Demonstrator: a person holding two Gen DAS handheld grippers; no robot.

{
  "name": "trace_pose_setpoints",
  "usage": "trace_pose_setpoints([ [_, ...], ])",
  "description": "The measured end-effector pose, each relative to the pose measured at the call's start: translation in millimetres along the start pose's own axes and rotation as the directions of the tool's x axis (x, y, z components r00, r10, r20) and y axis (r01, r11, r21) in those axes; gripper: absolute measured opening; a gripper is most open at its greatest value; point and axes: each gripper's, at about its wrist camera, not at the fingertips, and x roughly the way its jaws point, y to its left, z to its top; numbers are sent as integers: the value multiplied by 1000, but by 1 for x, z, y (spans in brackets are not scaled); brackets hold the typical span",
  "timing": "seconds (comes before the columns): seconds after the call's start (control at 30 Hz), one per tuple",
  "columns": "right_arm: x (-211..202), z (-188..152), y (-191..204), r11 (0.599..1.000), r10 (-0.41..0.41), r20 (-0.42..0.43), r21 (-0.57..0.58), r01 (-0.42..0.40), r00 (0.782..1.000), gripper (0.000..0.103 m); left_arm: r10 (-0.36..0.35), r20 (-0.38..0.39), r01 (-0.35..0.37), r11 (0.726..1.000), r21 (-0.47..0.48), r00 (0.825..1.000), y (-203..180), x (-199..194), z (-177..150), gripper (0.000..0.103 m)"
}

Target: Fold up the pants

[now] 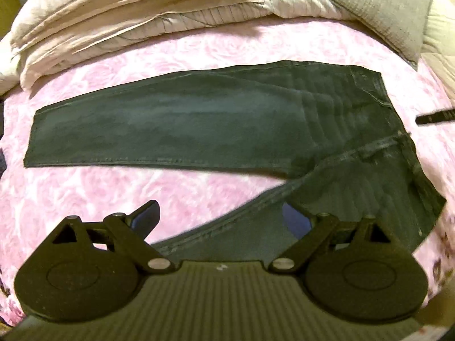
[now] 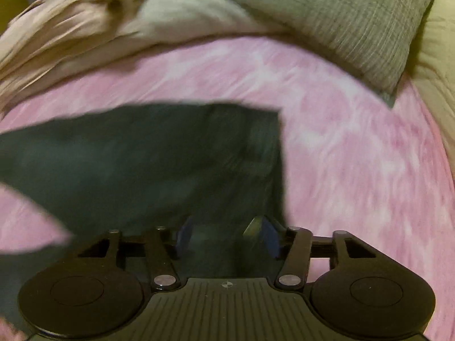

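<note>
Dark pants (image 2: pixel 159 164) | motion-blurred | near leg cut off

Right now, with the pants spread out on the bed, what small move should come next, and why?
Probably close the left gripper on the near leg. The pants lie flat on the pink cover with legs apart, and its open jaws straddle that leg's edge. The right gripper sits over the waist end, too blurred to judge.
</note>
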Motion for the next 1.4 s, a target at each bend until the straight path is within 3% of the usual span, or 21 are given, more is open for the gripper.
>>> trace_pose_setpoints([
  [0.27,-117,-111,125,996,-73,27,-56,74,997,67,-17,55,12,996,83,998,33,-65,-80,97],
  [0.5,-174,-176,195,996,-74,53,-48,77,996,69,-8,95,0,996,91,995,67,-113,-136,102],
  [0.67,-185,-199,224,995,-56,46,-77,59,997,69,2,103,-6,999,39,995,82,-128,-162,102],
  [1.03,-187,-223,241,990,-16,22,-140,19,1000,71,59,79,-54,996,-67,995,100,-151,-210,102],
  [1.4,-188,-235,254,984,14,17,-176,-11,1000,71,91,62,-84,990,-112,994,107,-162,-235,102],
])
